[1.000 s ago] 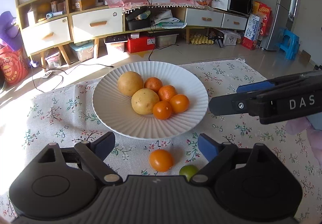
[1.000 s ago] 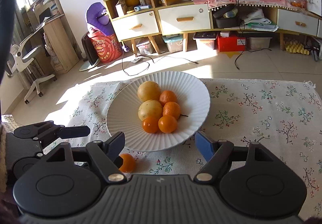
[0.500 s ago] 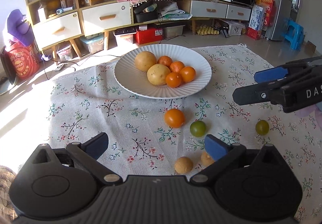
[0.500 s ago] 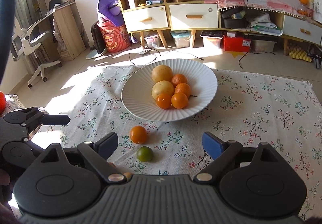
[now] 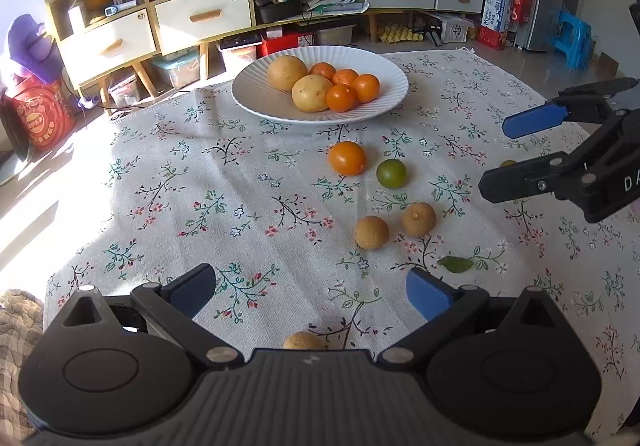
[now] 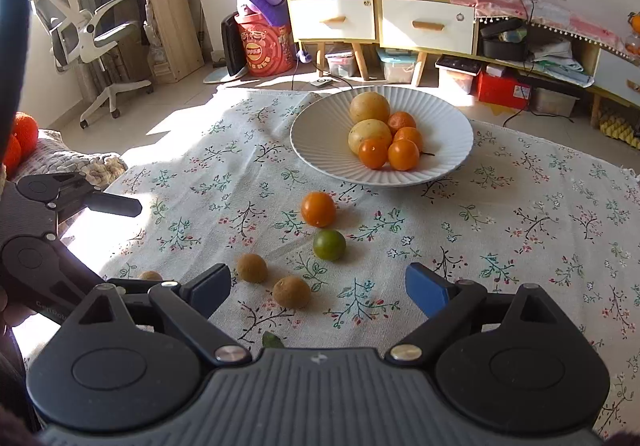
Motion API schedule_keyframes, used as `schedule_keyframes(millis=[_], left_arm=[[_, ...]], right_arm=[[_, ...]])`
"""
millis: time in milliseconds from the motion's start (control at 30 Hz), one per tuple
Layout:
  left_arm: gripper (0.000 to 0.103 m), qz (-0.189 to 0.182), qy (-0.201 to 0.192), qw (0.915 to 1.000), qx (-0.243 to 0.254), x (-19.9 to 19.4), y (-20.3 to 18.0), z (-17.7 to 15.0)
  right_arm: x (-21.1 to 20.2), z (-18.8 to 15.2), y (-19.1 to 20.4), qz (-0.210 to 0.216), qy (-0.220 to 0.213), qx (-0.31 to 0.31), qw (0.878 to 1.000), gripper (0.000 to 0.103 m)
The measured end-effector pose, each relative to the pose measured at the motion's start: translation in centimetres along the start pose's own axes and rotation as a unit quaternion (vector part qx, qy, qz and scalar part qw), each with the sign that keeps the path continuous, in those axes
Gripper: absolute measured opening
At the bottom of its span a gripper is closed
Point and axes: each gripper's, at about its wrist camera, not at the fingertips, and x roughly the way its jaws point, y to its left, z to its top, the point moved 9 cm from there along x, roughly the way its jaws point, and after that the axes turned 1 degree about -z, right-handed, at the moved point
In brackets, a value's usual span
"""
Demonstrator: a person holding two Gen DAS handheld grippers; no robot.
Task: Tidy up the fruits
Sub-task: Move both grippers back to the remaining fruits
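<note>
A white plate [image 5: 394, 101] is seen at the far side of the table [image 5: 200, 181], already loaded with two large yellow fruits and four orange ones. The loose orange fruit [image 5: 347, 158] and green fruit [image 5: 391, 173] are seen near the plate; two brown fruits [image 5: 371, 232] are found closer in, and a third brown fruit [image 5: 305, 340] is partly hidden at the left claw's body.

The left claw [image 5: 312, 292] is held wide open with nothing between its pads. The right claw [image 6: 318, 290] is caught opening, also empty, with one brown fruit [image 6: 292, 292] just ahead of its gap.

Round fruit is likely to be nudged and rolled off the table if one pad lands first. The pile on the plate could be disturbed by a careless drop, and the two claws could be brought into collision over the same cluster.
</note>
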Motion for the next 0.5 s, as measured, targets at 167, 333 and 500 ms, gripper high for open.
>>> schedule_keyframes(millis=[167, 333, 500], left_arm=[[0.096, -0.015, 0.004, 0.9999, -0.006, -0.3, 0.3, -1.7], [0.096, -0.026, 0.002, 0.9997, 0.002, -0.4, 0.2, -2.9], [0.092, -0.035, 0.008, 0.9993, -0.002, -0.3, 0.3, -4.1]], right_arm=[[0.2, -2.3, 2.4, 0.025, 0.015, -0.042, 0.999, 0.094], [0.1, -3.7, 4.2, 0.042, 0.02, -0.072, 0.996, 0.094], [0.6, -4.3, 4.5, 0.043, 0.025, -0.073, 0.996, 0.094]])
